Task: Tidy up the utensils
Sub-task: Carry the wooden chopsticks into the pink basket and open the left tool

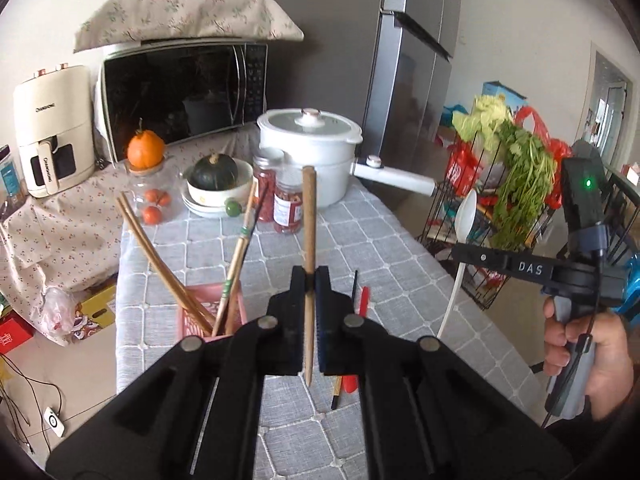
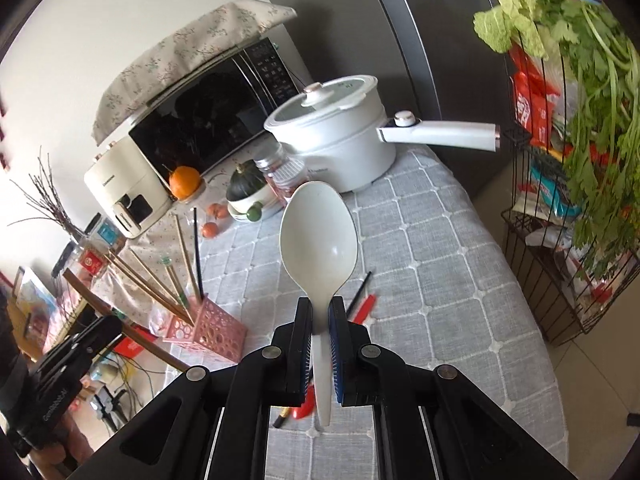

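Just left of the pink holder on the counter, your left gripper clamps an upright wooden chopstick, nearer than your right gripper, clamped on the white spoon.

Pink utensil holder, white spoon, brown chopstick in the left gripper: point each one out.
Pink utensil holder [image 2: 208, 330], right wrist view, on its perforated front wall.
White spoon [image 2: 318, 232], right wrist view, on the bowl.
Brown chopstick [image 1: 309, 216], left wrist view, on the shaft above the jaws.

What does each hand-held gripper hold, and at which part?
Left hand-held gripper: a wooden chopstick, near its thin end. Right hand-held gripper: a white spoon, on its handle.
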{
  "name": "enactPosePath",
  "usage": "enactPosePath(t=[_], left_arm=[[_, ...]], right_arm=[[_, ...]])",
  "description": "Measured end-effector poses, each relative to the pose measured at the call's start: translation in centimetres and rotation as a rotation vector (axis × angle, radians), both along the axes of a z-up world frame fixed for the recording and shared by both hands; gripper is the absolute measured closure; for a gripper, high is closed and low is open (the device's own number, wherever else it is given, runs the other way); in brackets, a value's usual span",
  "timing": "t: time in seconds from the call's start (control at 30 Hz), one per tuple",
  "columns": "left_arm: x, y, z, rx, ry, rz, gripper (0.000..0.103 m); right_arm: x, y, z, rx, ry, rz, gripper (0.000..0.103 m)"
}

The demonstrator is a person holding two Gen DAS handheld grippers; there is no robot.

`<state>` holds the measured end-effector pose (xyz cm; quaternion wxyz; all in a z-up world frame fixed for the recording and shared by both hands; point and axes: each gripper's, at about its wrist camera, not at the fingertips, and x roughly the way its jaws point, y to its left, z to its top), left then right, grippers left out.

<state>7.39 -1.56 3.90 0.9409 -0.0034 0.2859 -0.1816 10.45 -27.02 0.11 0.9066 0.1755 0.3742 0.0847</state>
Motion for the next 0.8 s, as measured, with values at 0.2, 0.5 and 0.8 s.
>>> enactPosePath(t=[0.2, 0.5, 0.8], left_arm=[[-0.5, 4.0, 2.4, -0.052, -0.121, 0.106, 0.098], [1.8, 7.4, 0.7, -0.064, -0.162, 0.266, 0.098], [5.1, 8.1, -3.1, -0.074, -0.035, 0.285, 0.090]], right_arm=[[0.2, 2.5, 0.9, -0.027, -0.061, 0.024, 0.094], [1.3, 5.6, 0.1, -0.045, -0.050, 0.064, 0.094], [1.5, 8.1, 0.0, -0.033, -0.085, 0.084, 0.094]])
